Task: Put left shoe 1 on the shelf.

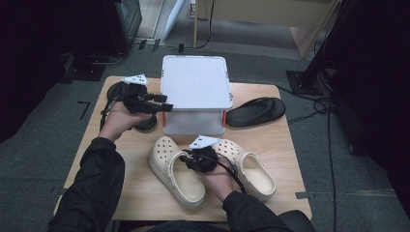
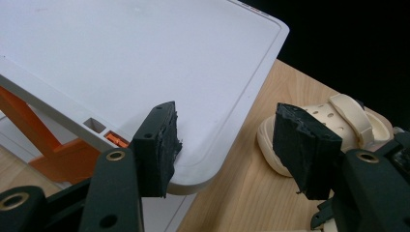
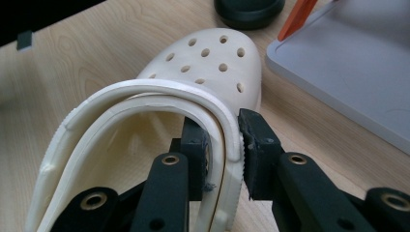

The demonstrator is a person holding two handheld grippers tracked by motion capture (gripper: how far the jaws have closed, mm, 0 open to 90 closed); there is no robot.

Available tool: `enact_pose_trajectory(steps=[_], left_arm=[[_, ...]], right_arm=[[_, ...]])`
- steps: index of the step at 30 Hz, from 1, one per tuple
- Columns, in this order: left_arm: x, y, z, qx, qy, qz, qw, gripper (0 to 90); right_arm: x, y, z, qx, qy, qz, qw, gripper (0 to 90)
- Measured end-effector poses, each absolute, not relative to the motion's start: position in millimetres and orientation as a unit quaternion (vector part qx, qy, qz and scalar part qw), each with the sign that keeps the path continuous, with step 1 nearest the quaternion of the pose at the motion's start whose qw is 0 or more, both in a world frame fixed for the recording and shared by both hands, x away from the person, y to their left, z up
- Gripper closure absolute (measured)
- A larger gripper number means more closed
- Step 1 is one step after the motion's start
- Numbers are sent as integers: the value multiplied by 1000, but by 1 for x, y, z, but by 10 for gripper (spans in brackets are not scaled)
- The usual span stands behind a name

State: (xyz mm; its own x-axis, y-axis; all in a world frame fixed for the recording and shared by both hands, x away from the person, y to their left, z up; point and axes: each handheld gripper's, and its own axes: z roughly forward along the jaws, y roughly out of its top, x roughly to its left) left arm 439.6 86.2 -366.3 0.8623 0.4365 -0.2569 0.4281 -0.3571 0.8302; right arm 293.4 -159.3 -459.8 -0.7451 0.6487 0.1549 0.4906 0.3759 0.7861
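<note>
My right tool (image 3: 226, 145) is clamped on the side wall and heel strap of a cream perforated foam clog (image 3: 193, 92): one black pad sits inside the shoe opening, the other presses the outside of the rim. In the high view this right tool (image 1: 186, 160) sits at the opening of the left-hand clog (image 1: 175, 172) of the pair, near the front of the light wooden counter (image 1: 140, 188). The second cream clog (image 1: 247, 169) lies just beside it, to its right.

My left tool (image 2: 225, 142) stands open with nothing between its pads. One pad hovers over the near corner of the flat white plastic lid (image 2: 145, 63) of a storage box with orange latches (image 2: 63, 154); I cannot tell whether it touches. In the high view the left tool (image 1: 167, 102) is level with the left edge of that white lidded box (image 1: 196, 82), which stands at the middle back of the counter. A black flip-flop sandal (image 1: 255, 112) lies to the right of the box, and another dark shoe (image 1: 125, 104) lies to its left, mostly behind my left hand.

I judge the step in hand to be the grasp on the first clog, with the lid not yet opened. The next move likely calls for the left tool to close on the lid edge and raise it, while the right lifts the clog clear of its mate, keeping the soft rim from slipping.
</note>
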Motion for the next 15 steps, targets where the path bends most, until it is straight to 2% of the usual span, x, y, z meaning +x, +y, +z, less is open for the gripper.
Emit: enact_pose_trajectory(steps=[15], left_arm=[[437,86,-367,824,260,9,503,424]], right_arm=[[320,-170,-442,383,805,423,161,748]])
